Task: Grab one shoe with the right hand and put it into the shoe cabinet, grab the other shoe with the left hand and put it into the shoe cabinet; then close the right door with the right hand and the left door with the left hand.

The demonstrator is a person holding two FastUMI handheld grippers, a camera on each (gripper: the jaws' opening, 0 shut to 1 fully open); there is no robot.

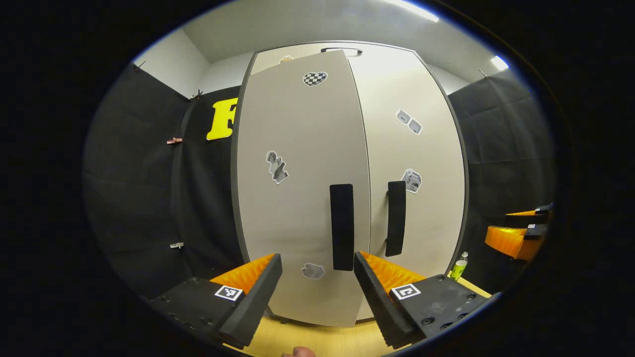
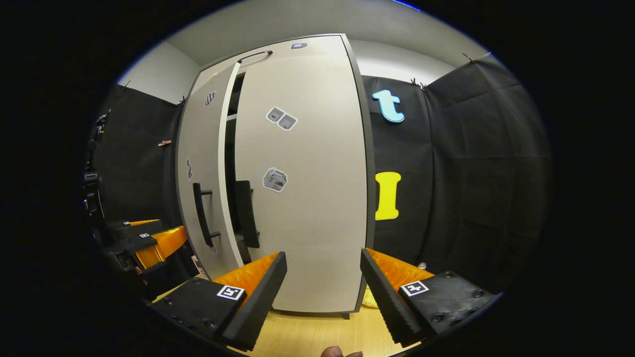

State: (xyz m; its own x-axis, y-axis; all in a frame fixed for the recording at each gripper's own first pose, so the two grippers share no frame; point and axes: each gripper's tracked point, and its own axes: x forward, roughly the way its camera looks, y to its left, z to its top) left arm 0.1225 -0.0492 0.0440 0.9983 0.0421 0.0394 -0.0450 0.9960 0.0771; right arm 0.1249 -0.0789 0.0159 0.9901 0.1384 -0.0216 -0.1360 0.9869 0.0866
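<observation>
The pale shoe cabinet [image 1: 436,148] stands straight ahead with two tall doors. Its left door [image 1: 292,198] hangs a little ajar, its edge in front of the right door [image 1: 412,158]. In the right gripper view a dark gap [image 2: 230,148] runs between the left door [image 2: 198,148] and the right door [image 2: 307,198], which lies flush. My left gripper [image 1: 317,292] is open, facing the left door's black handle [image 1: 342,226] and holding nothing. My right gripper [image 2: 322,292] is open before the right door, also holding nothing. The right door's handle [image 1: 396,218] is beside the left one.
The cabinet stands on a light wooden surface [image 1: 307,339]. A green bottle [image 1: 459,266] is by its right foot and something yellow [image 2: 369,297] lies at its base. The other gripper [image 1: 518,233] hovers to the right; from the right gripper view the left one [image 2: 144,238] is at the left.
</observation>
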